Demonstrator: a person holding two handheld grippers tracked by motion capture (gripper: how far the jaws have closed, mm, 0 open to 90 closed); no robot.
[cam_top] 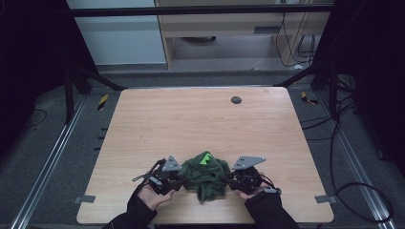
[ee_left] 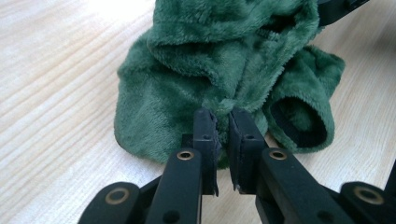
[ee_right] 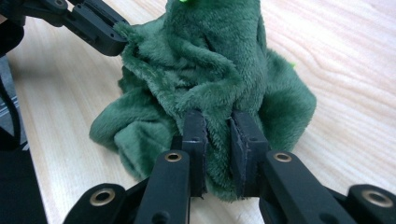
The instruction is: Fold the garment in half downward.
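A dark green fleece garment (cam_top: 206,175) with a bright green patch (cam_top: 206,159) lies bunched near the table's front edge, between both grippers. My left gripper (cam_top: 177,181) touches its left side; in the left gripper view the jaws (ee_left: 224,116) are nearly together, pinching a small fold of the fleece (ee_left: 219,60). A sleeve opening (ee_left: 299,123) shows at the right there. My right gripper (cam_top: 228,179) is at the garment's right side, shut on a thick fold of the fleece (ee_right: 217,70) between its jaws (ee_right: 218,122). The left gripper's jaws (ee_right: 95,25) show at the upper left, gripping the cloth.
The wooden table (cam_top: 200,124) has a small dark round cap (cam_top: 236,99) near its far edge. Black frame legs and cables stand around the table on the grey floor. Both hands rest at the table's front edge.
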